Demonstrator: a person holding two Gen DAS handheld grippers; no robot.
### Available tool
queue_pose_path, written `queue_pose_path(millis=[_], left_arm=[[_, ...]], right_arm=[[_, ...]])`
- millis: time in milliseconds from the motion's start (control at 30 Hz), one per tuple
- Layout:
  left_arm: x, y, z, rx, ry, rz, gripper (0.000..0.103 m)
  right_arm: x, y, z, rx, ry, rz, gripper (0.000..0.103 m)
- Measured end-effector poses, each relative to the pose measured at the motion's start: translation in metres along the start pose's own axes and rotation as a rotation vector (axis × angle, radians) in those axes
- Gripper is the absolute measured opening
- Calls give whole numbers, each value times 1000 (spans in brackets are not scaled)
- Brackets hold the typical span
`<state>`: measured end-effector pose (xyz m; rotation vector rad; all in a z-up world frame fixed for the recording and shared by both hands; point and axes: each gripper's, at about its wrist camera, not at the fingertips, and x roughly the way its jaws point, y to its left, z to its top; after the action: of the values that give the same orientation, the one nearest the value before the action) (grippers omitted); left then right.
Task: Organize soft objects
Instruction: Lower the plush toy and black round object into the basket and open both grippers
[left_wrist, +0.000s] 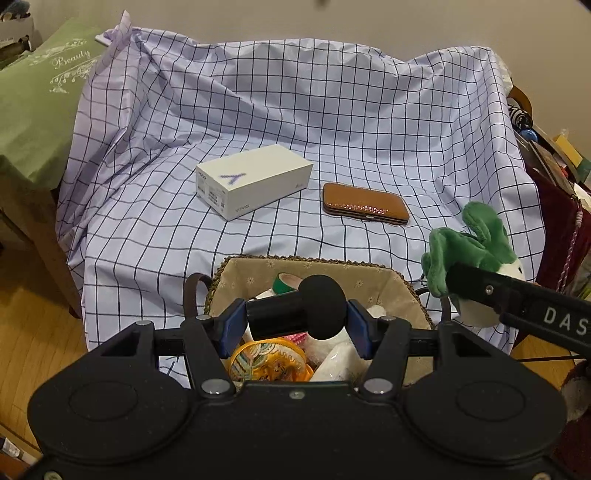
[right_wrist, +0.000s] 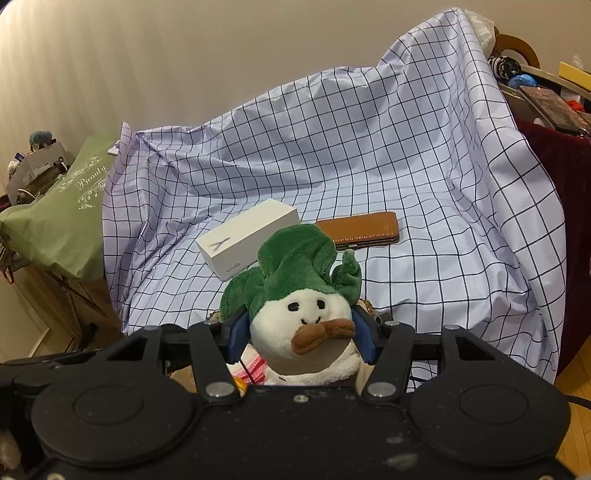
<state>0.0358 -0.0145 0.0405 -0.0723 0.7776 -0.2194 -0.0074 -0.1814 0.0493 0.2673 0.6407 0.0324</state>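
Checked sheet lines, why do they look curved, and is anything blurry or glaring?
Left wrist view: fisheye bends the lilac checked sheet grid toward the edges; white cardboard box stays sharp, small glints on the brown leather case. Right wrist view: same bowing; the green-and-white plush toy is crisp, lighting soft, no glare.

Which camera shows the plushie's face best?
The right wrist view: the plush toy faces the camera, eyes and brown moustache clear, between the right tool's fingers. The left wrist view shows only its side and green leaves.
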Motion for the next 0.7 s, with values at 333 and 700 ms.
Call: queue_pose_path(millis=[333, 700], left_arm=[[1, 8, -5, -26, 11, 6, 55], [2, 6, -6, -19, 18, 7, 55]], right_arm=[[7, 4, -3, -3, 17, 8, 63], [7, 0, -5, 7, 29, -8, 63]])
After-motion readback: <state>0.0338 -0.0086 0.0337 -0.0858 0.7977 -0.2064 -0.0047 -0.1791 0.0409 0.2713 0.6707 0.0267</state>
